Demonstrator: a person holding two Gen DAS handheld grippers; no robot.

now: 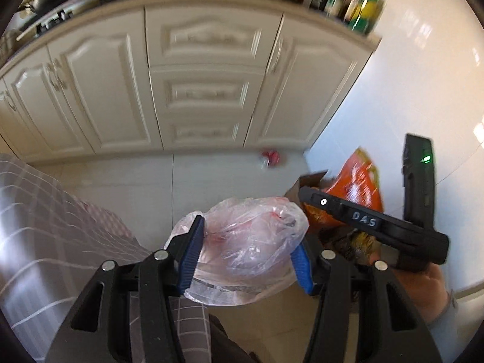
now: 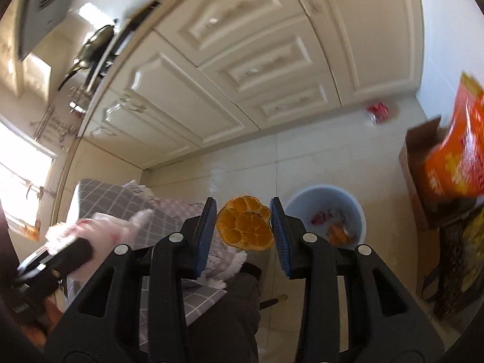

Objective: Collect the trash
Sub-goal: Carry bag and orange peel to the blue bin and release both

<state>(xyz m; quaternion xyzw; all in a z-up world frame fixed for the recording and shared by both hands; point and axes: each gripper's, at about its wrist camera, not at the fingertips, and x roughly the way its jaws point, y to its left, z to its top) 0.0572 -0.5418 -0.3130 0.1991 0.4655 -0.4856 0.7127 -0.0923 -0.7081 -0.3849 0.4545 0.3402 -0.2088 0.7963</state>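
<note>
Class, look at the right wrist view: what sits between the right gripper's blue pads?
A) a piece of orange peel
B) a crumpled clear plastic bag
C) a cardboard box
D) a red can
A: the orange peel fills the gap of the right gripper, above the pale blue bin.
</note>
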